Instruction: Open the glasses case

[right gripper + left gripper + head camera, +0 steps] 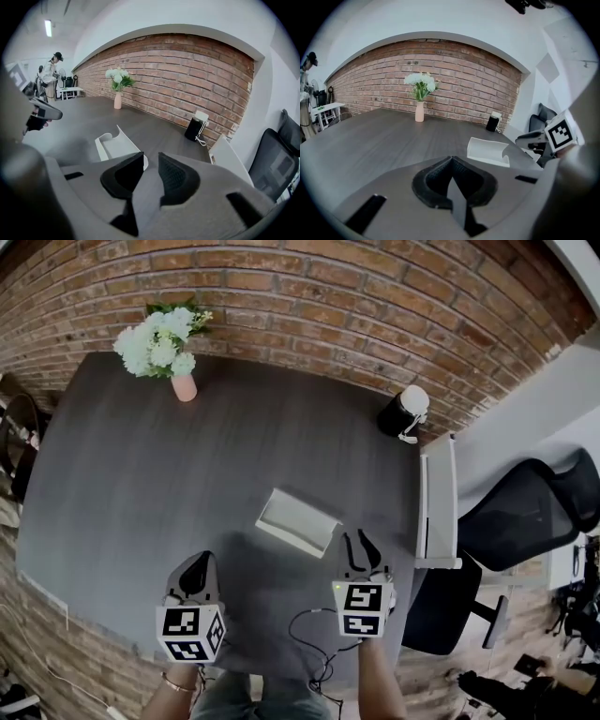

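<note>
The white glasses case [296, 521] lies on the dark grey table [141, 474] with its lid standing open. It also shows in the left gripper view, where the case [487, 151] is ahead to the right, and in the right gripper view, where the case [115, 145] sits just beyond the jaws. My left gripper [194, 570] hovers near the table's front edge, left of the case, jaws closed together with nothing in them [451, 160]. My right gripper [360, 545] hangs just right of the case with a gap between its pads, holding nothing [151, 158].
A pink vase of white flowers [169, 348] stands at the far left by the brick wall. A black and white cylinder [403, 413] sits at the far right. A white side table [438, 502] and a black office chair [525, 512] are to the right. A cable [314, 643] hangs at the front edge.
</note>
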Available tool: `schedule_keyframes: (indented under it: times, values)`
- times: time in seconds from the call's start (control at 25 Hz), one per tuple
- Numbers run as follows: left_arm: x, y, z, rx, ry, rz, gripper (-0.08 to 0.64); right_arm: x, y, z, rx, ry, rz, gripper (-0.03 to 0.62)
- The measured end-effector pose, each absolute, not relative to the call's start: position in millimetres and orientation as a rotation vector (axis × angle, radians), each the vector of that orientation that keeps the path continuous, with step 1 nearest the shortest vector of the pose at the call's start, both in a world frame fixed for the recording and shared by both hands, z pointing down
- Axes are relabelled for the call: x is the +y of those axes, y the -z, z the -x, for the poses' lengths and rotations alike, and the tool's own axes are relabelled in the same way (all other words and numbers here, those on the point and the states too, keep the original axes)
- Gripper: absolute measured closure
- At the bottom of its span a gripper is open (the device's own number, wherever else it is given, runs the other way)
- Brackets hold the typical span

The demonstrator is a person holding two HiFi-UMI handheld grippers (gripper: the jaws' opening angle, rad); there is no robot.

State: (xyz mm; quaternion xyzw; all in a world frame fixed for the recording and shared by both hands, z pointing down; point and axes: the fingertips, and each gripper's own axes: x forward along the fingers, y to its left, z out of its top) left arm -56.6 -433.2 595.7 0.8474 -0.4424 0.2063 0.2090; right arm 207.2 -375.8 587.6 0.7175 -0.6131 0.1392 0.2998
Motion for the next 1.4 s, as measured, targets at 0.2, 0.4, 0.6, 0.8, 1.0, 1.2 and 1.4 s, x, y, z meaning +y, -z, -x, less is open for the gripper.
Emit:
schedule_keyframes:
  times: [0.2, 0.4, 0.6, 0.8, 1.0, 1.2, 1.4]
  values:
    - [-432, -584, 54, -1.221, -0.561, -2.385, 0.565, -371, -576, -206, -1.626, -0.352, -1.924, 0.489]
    - [-427, -563, 53, -1.208, -0.537, -2.415, 0.565, -358, -556, -202, -1.630, -0.362, -1.953, 0.489]
    - [-418, -542, 51, -1.169, -0.509, -2.474, 0.565, -337, -539, -196, -1.665, -0.455, -2.043, 0.491]
    - [-412, -515, 49, -1.122, -0.437, -2.540, 0.565, -306, -512, -191, -1.649, -0.509, -2.182, 0.518]
    - [-418, -479, 45, -1.097, -0.311, -2.579, 0.565, -269, -475, -192, -1.579, -0.436, -2.319, 0.565]
    - [-423, -454, 44, -1.064, -0.248, -2.628, 0.565, -241, -458, -189, -1.522, -0.446, -2.459, 0.588]
    - [-418, -452, 35, -1.008, -0.243, -2.650, 0.565, -217, -462, -190, -1.464, -0.515, -2.551, 0.588]
